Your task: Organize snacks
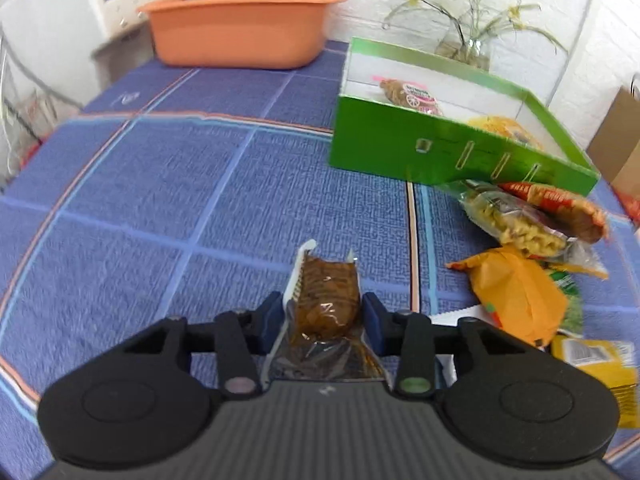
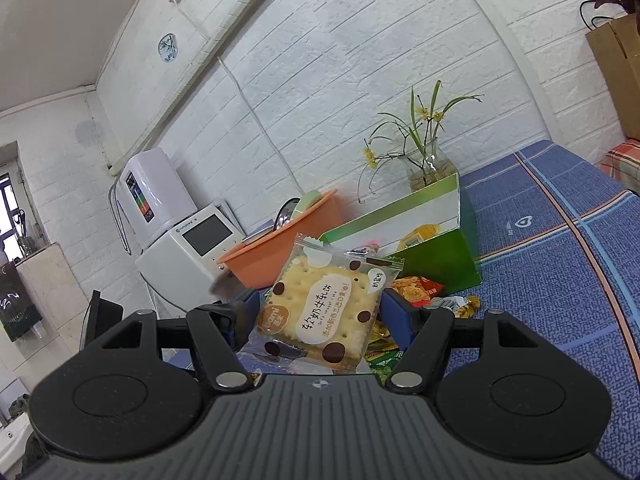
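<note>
My left gripper (image 1: 323,312) is shut on a brown snack packet (image 1: 326,300) in clear wrap, held above the blue tablecloth. A green box (image 1: 440,148) stands ahead to the right with a pink-labelled packet (image 1: 412,96) and a yellow packet (image 1: 508,128) inside. Loose snacks lie in front of it: a macaroni bag (image 1: 516,224), a red bag (image 1: 568,208), an orange bag (image 1: 516,296). My right gripper (image 2: 320,312) is shut on a dotted cracker packet (image 2: 324,308), raised above the table. The green box (image 2: 436,256) shows behind it.
An orange basin (image 1: 240,28) with dishes stands at the table's far side, also in the right wrist view (image 2: 280,248). A glass vase with flowers (image 1: 464,44) stands behind the box. White appliances (image 2: 184,240) stand left of the table. A cardboard bag (image 1: 620,144) is at right.
</note>
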`<state>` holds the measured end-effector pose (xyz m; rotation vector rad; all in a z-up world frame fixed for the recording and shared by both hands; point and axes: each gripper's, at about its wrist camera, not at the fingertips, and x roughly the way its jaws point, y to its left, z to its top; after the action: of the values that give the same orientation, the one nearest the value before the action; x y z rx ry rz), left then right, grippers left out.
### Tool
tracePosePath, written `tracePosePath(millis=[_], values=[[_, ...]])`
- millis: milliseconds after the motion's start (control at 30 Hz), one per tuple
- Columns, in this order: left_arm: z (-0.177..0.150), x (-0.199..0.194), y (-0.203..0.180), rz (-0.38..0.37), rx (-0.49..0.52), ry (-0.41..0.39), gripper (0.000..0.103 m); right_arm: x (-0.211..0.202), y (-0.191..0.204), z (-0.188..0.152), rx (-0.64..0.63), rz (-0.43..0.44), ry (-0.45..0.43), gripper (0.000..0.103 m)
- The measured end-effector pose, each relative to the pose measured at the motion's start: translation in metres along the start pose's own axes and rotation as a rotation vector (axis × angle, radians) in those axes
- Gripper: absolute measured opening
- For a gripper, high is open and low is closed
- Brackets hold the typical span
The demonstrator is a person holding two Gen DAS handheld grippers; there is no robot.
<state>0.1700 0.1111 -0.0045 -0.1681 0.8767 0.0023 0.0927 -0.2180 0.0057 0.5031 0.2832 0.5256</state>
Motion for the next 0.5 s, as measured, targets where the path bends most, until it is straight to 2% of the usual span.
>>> tracePosePath(millis=[100,300,500], values=[[0.0,-0.015,0.006,-0.051,-0.019,-0.019,0.041,0.002,-0.001,-0.001,-0.006,0.007,0.001,0.103],[0.01,-0.046,-0.002,-0.072,0.022,-0.109,0.041,0.007,-0.002,-0.005,0.004,-0.011,0.025,0.103],[0.051,-0.047,-0.016,-0.129,0.036,-0.164,0.041,0.005,0.006,0.003,-0.021,0.005,0.04,0.103]])
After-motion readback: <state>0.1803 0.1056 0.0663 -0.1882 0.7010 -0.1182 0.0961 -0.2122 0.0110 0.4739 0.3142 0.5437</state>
